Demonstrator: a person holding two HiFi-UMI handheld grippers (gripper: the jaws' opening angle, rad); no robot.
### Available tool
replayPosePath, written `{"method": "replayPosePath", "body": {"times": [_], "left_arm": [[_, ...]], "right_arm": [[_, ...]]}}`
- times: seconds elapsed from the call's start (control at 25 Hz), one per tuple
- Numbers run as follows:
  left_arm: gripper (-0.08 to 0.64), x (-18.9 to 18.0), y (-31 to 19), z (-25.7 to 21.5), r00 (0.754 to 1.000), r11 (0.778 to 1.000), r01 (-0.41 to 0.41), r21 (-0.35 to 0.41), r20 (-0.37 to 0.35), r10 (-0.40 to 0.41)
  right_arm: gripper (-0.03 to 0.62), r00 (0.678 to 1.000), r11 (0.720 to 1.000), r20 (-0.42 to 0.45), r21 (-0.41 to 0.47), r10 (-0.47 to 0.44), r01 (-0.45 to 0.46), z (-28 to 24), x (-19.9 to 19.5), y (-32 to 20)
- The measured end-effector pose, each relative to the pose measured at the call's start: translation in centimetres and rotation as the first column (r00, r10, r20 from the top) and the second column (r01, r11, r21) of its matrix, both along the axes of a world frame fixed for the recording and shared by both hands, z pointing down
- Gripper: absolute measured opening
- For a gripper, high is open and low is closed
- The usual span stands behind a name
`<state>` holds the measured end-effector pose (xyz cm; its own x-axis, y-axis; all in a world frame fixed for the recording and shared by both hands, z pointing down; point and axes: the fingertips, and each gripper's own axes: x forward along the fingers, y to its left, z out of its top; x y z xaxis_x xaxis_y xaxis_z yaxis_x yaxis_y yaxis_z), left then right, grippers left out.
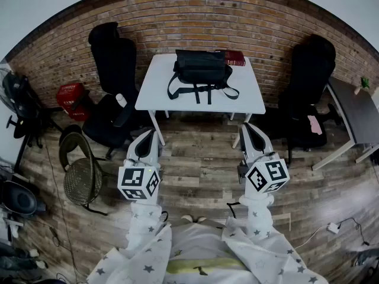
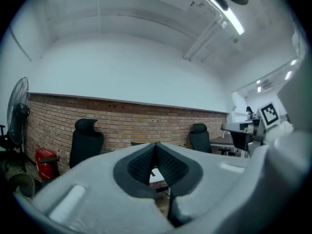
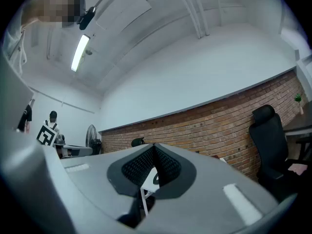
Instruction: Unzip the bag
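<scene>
Plainly, left gripper (image 1: 147, 136) and right gripper (image 1: 249, 129) hold fingers (image 2: 141, 165) clenched on nothing, well apart from the bag (image 1: 201, 67); unbraced, it may slide across the tabletop (image 1: 157, 93).

An office-like workroom with a low brick wall (image 1: 195, 7) under plain white plaster and a wood-plank floor (image 1: 201, 170). Black high-backed office chairs (image 1: 115, 58) stand on either side of a small white table (image 1: 160, 93), with a grey desk (image 1: 355, 114) off to the right. A long tube light (image 3: 80, 52) hangs from the ceiling, and a standing fan (image 2: 17, 116) sits by the wall.
</scene>
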<state>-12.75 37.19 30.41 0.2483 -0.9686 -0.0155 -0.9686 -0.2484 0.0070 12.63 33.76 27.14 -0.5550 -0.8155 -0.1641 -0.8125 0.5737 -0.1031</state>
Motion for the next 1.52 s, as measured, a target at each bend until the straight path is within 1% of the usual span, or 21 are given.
{"method": "replayPosePath", "body": {"times": [0.28,0.4,0.68,0.8,0.96,1.08,1.2,1.36,1.52], "left_arm": [[-0.002,0.9,0.9,-0.3,1.0,1.0,0.013,0.0,0.003,-0.013],[-0.002,1.4,1.4,-0.3,1.0,1.0,0.017,-0.002,0.006,-0.017],[-0.002,1.7,3.1,1.2,0.999,0.999,0.041,-0.033,-0.006,-0.041],[-0.002,1.3,3.1,1.6,0.998,0.997,0.058,-0.051,-0.01,-0.059],[-0.002,1.3,2.2,2.1,0.998,0.996,0.061,-0.068,-0.005,-0.061],[-0.002,1.1,0.9,2.9,0.998,0.995,0.056,-0.084,-0.008,-0.057],[-0.002,0.3,-1.5,3.4,0.998,0.994,0.053,-0.094,-0.018,-0.055],[-0.002,-0.4,-6.3,3.8,0.999,0.995,0.026,-0.098,-0.025,-0.028],[-0.002,-2.0,-11.5,4.0,0.999,0.995,0.007,-0.104,-0.032,-0.01]], "right_arm": [[0.006,0.999,1.0,0.039,-0.006,-0.018,0.018,0.3,1.3,0.8],[0.006,0.999,1.0,0.037,-0.01,-0.027,0.028,0.3,1.5,0.8],[0.006,0.998,0.998,0.051,-0.047,-0.045,0.048,1.7,1.6,1.3],[0.006,0.997,0.996,0.053,-0.065,-0.054,0.057,2.2,1.4,1.0],[0.006,0.997,0.995,0.066,-0.084,-0.05,0.056,2.8,1.4,-0.2],[0.006,0.996,0.994,0.075,-0.095,-0.052,0.059,3.4,1.1,-1.4],[0.006,0.996,0.993,0.068,-0.103,-0.051,0.058,4.0,0.4,-3.4],[0.006,0.997,0.993,0.067,-0.116,-0.027,0.035,4.4,-0.4,-7.8],[0.006,0.997,0.992,0.072,-0.122,-0.017,0.025,4.7,-2.3,-12.3]]}}
